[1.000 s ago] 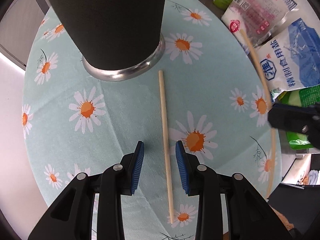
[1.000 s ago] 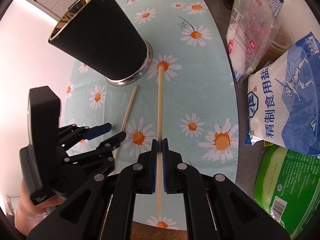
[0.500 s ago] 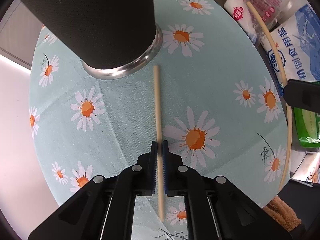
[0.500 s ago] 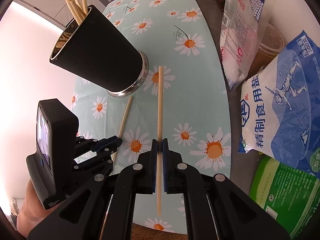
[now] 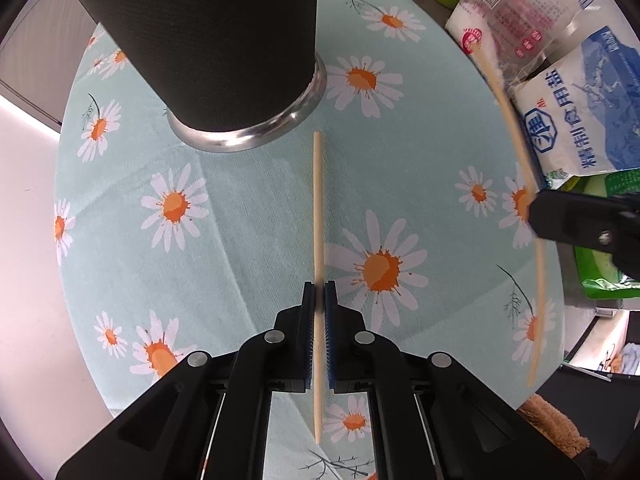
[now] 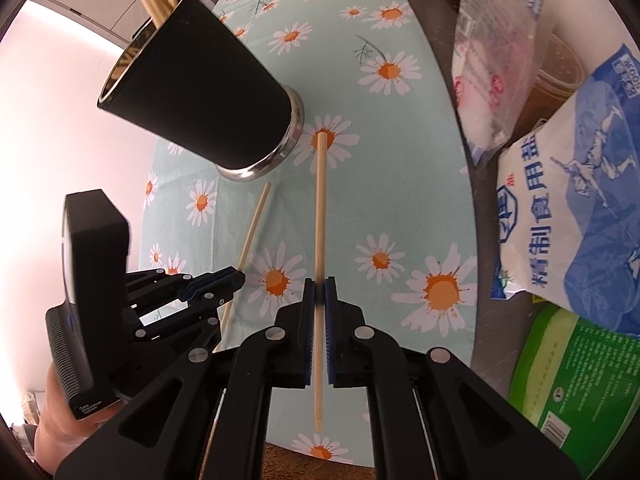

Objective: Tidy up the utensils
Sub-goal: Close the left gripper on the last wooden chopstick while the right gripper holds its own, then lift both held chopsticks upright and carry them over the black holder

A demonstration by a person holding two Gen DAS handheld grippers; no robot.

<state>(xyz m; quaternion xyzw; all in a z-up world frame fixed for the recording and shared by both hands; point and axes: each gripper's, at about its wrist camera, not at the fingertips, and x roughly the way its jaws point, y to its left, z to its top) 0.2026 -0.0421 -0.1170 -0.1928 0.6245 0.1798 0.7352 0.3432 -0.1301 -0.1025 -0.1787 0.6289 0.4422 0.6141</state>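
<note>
Wooden chopstick [image 5: 318,208] sits pinched in my left gripper [image 5: 319,312], which points straight down at the daisy cloth [image 5: 240,216], the cup [image 5: 224,40] at 11 o'clock. My right gripper [image 6: 319,308] tilts steeply down, pinching a second chopstick [image 6: 320,216] whose tip aims at 12, near the cup's base.

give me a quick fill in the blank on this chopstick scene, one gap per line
1. Each gripper's jaws are shut on one ____.
2. The black cup already holds several ____.
3. The cloth is printed with ____.
4. The blue and white bag lies to the ____ of the cloth.

Missing words: chopstick; chopsticks; daisies; right
</note>
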